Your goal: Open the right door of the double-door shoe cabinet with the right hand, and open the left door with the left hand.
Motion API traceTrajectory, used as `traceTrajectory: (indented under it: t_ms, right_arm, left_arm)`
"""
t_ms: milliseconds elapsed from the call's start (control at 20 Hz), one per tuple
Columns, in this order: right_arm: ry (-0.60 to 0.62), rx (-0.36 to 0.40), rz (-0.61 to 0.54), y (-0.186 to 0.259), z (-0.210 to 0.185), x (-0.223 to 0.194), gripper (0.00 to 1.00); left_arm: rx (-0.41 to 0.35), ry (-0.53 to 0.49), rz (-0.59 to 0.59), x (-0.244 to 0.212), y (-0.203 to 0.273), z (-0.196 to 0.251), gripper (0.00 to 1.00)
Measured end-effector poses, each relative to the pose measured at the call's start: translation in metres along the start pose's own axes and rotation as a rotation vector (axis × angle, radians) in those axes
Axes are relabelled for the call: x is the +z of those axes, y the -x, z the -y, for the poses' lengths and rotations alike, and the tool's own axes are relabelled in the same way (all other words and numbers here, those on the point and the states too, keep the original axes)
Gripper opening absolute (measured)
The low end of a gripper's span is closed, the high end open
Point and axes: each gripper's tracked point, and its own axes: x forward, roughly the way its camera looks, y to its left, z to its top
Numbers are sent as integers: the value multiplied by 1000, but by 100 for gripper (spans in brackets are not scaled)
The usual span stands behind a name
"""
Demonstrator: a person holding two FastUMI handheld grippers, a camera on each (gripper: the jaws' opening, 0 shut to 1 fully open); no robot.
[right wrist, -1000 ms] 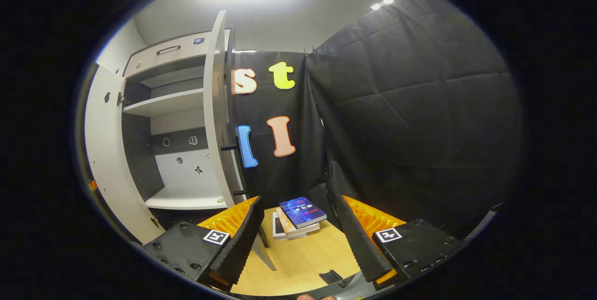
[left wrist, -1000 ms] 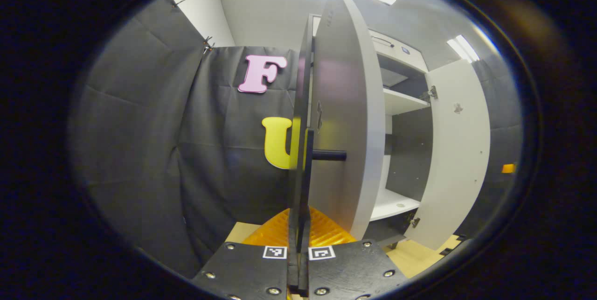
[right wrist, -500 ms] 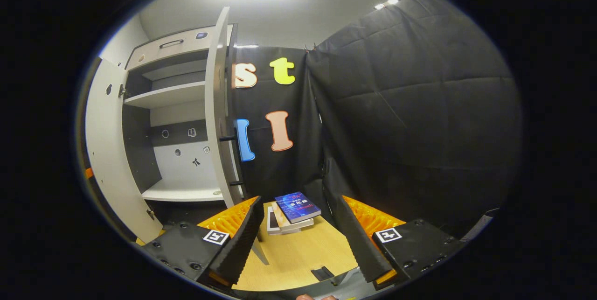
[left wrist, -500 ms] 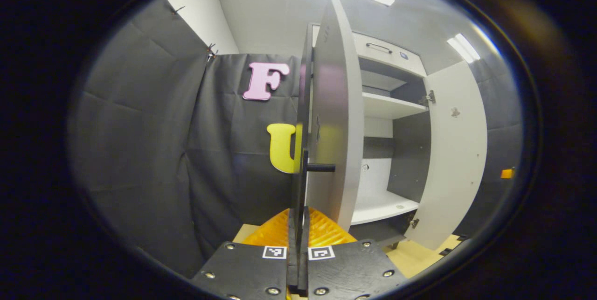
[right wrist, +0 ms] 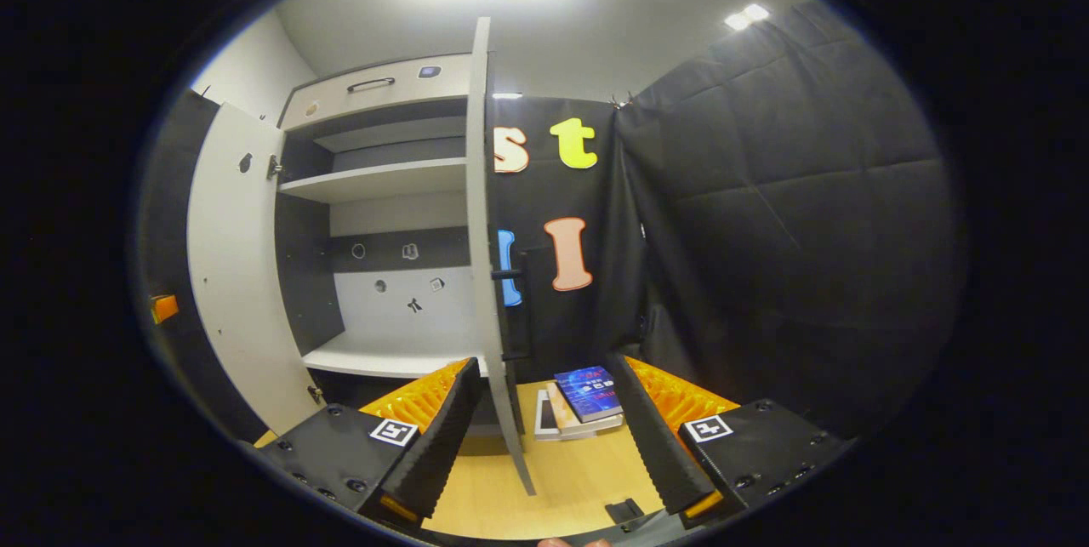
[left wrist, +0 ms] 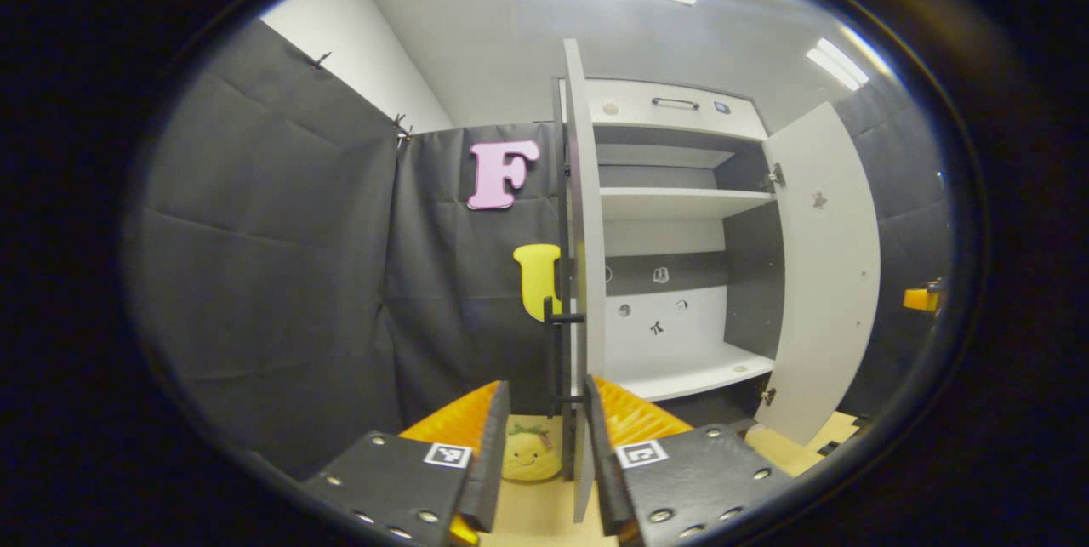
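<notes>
The white shoe cabinet (left wrist: 672, 105) stands with both doors swung out. In the left gripper view the left door (left wrist: 581, 215) is edge-on, its black bar handle (left wrist: 557, 360) just beyond my left gripper (left wrist: 544, 387), which is open with its pads off the bar. The right door (left wrist: 829, 275) stands wide at the right. In the right gripper view the right door (right wrist: 479, 215) is edge-on with its black handle (right wrist: 521, 300) behind it. My right gripper (right wrist: 544, 364) is open and holds nothing. The left door (right wrist: 238, 258) stands open at the left.
Inside the cabinet are white shelves (left wrist: 681, 202) with nothing on them. A yellow plush toy (left wrist: 526, 455) lies on the wooden floor (right wrist: 561, 479) under the left door. A stack of books (right wrist: 583, 398) lies by the right door. Black cloth walls close in both sides.
My left gripper was shut on the left door's handle; it has let go, opened and drawn back. The left door swung wider. The right gripper view has shifted towards the right door.
</notes>
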Motion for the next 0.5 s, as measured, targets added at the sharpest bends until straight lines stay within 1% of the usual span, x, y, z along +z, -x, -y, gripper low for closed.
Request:
traceTrajectory:
  t_ms: [100,150,350,500]
  right_arm:
    - [8,31,14,-9,-17,1,98]
    - [8,41,15,-12,-23,-1,98]
    - [-27,84,29,-13,-47,-8,98]
    - [-30,92,37,-12,-50,-11,98]
  left_arm:
    - [68,-21,7,-4,6,-12,85]
    - [78,-19,6,-4,10,-12,95]
    - [38,52,22,-1,20,6,96]
    - [8,61,23,-4,20,20,96]
